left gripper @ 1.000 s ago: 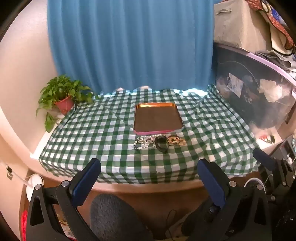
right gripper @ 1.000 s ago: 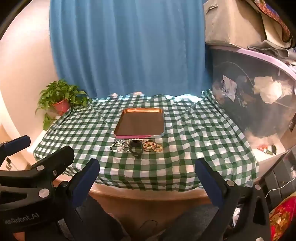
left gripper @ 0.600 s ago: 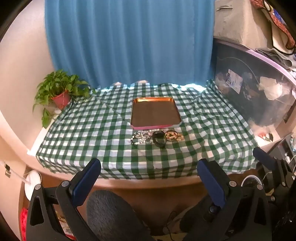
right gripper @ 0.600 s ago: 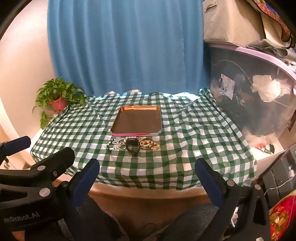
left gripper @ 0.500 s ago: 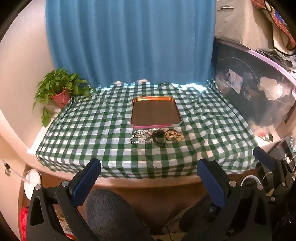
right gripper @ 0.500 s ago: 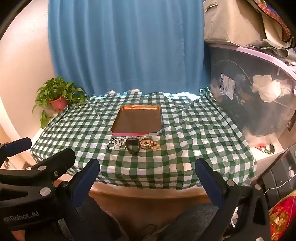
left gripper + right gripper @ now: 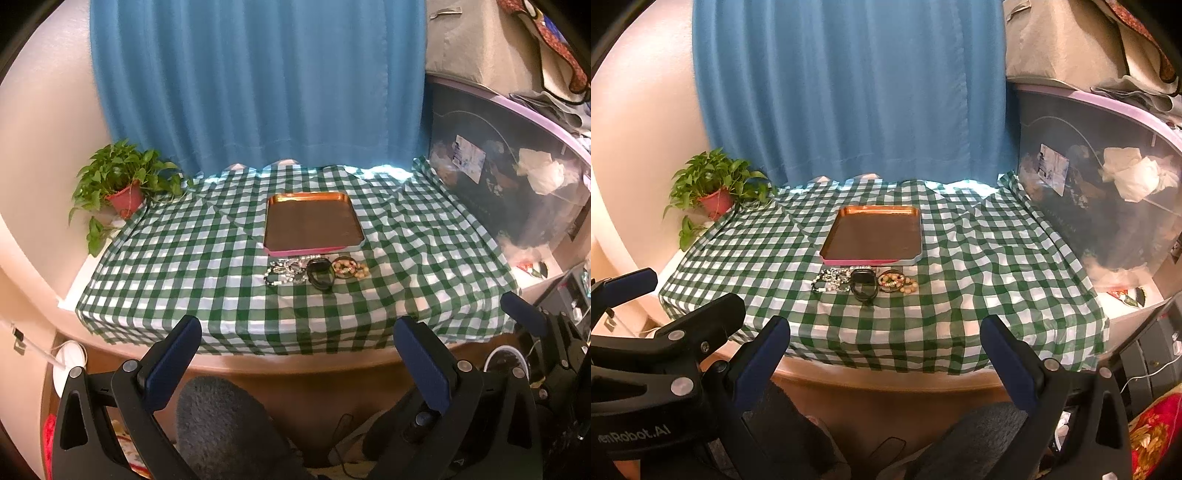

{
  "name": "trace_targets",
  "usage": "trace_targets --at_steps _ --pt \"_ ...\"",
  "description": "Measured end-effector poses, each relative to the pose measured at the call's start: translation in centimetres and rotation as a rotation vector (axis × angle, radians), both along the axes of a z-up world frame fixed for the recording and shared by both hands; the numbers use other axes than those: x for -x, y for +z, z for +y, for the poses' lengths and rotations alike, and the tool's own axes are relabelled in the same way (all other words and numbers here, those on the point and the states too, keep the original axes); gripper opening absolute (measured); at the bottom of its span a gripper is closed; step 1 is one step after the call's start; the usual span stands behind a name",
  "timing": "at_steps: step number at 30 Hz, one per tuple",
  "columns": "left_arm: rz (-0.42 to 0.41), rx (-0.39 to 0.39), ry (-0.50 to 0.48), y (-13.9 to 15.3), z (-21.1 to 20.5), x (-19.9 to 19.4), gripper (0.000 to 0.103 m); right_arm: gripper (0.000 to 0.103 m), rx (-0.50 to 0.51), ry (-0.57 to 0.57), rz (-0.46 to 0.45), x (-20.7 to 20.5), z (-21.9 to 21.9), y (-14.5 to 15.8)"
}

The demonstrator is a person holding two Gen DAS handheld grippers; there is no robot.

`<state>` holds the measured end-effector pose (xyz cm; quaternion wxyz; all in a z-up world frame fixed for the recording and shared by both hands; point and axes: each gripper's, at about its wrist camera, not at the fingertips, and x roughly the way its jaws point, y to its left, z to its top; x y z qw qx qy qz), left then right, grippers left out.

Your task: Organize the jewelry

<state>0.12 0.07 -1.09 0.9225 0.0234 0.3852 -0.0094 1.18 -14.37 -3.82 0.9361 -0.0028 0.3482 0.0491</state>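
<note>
Since a second ago both cameras have pulled back a little, so the table (image 7: 229, 295) sits slightly farther off. The left gripper (image 7: 295, 354) and right gripper (image 7: 884, 350) hang before its near edge, jaws wide apart, holding nothing. The jewelry (image 7: 314, 272) lies in a row on the checked cloth (image 7: 979, 280), just in front of the tray (image 7: 312, 197).

tablecloth (image 7: 207, 266) green-white check | tray (image 7: 312, 197) copper (pink edge) | curtain (image 7: 258, 81) — blue
</note>
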Motion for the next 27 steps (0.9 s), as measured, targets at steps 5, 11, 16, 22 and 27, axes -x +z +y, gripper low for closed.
trace_targets --at_steps 5,11,16,22,27 --pt "-0.004 -0.004 0.002 0.2 0.1 0.0 0.103 0.102 -0.016 0.004 0.005 0.2 0.0 -0.2" --pt "-0.005 -0.003 0.004 0.4 0.2 -0.2 0.103 0.102 -0.026 0.007 0.008 0.0 -0.1 -0.2" --pt "-0.013 -0.019 0.005 0.9 0.3 -0.5 0.103 0.102 -0.025 0.009 0.010 0.0 -0.3 -0.2" --pt "-0.014 -0.018 0.003 1.4 0.1 -0.5 0.103 0.102 -0.013 0.035 -0.002 0.2 0.3 0.0" --pt "-0.016 -0.032 0.004 1.3 -0.3 -0.2 0.103 0.102 -0.029 0.030 0.009 0.1 0.3 -0.1"
